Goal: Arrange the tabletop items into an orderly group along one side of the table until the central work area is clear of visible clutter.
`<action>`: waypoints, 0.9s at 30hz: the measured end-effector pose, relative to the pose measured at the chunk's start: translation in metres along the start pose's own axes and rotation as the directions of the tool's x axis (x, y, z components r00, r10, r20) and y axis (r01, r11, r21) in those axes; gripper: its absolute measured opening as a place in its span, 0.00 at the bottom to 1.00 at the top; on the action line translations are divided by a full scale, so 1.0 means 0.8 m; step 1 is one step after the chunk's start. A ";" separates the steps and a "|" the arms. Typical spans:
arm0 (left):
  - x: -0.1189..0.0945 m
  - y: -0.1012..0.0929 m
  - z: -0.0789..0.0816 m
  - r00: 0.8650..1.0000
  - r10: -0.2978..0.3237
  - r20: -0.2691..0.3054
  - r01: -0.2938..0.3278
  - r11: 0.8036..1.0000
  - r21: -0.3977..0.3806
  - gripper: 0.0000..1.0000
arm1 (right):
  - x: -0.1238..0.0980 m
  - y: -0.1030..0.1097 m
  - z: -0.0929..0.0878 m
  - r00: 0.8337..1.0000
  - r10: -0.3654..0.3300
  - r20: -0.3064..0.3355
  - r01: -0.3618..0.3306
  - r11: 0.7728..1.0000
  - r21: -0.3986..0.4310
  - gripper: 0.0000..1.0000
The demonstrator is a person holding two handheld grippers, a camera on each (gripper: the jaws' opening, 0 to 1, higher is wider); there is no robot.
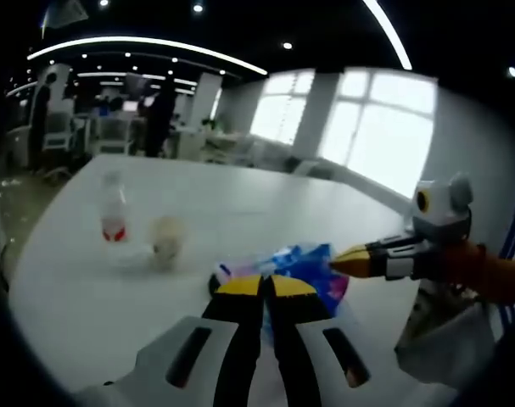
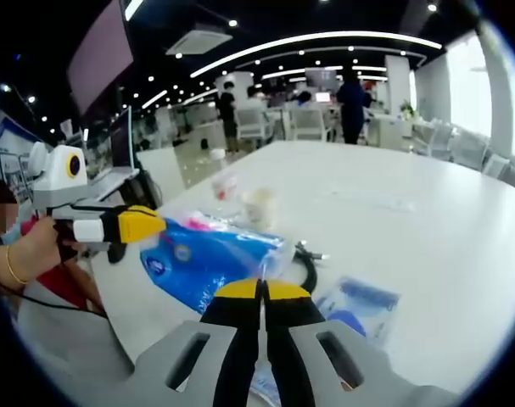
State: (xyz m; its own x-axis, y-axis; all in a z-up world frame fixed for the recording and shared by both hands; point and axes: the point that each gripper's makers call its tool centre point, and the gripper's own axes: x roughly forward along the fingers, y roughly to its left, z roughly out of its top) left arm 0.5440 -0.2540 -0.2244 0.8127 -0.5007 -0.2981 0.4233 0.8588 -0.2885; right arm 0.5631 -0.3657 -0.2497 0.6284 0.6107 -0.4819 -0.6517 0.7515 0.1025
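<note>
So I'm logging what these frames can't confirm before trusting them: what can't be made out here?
- Blue packet: left gripper view, near part hidden behind left gripper; print blurred.
- Bottle and cup: left gripper view, blurred, contents unreadable.
- Small blue pouch: right gripper view, partly hidden by right gripper, text too small.
- Black cable: right gripper view, its end hidden.

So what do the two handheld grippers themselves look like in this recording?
Both match: the left gripper and right gripper have black jaws with yellow tips on pale grey bodies with dark slots. Seen from the side, each shows a white band, an orange handle and a yellow-ringed lens box. A bracelet circles the wrist.
</note>
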 end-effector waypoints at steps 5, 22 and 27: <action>0.016 -0.015 0.012 0.999 -0.037 0.003 0.037 0.999 -0.003 0.00 | -0.010 -0.025 0.009 0.999 -0.037 -0.004 0.037 0.999 0.006 0.01; 0.109 -0.067 0.048 0.992 -0.123 0.005 0.123 0.992 0.032 0.00 | -0.034 -0.124 0.028 0.982 -0.184 -0.036 0.185 0.983 0.020 0.01; 0.135 -0.083 0.050 0.986 -0.164 -0.005 0.164 0.985 0.045 0.00 | -0.041 -0.152 0.024 0.975 -0.213 -0.060 0.212 0.977 -0.019 0.01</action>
State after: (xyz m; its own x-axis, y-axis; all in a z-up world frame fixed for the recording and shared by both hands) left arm 0.6197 -0.3611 -0.2014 0.7305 -0.6351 -0.2511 0.5682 0.7692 -0.2924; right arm 0.6298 -0.4721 -0.2299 0.7264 0.4204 -0.5437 -0.5115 0.8591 -0.0191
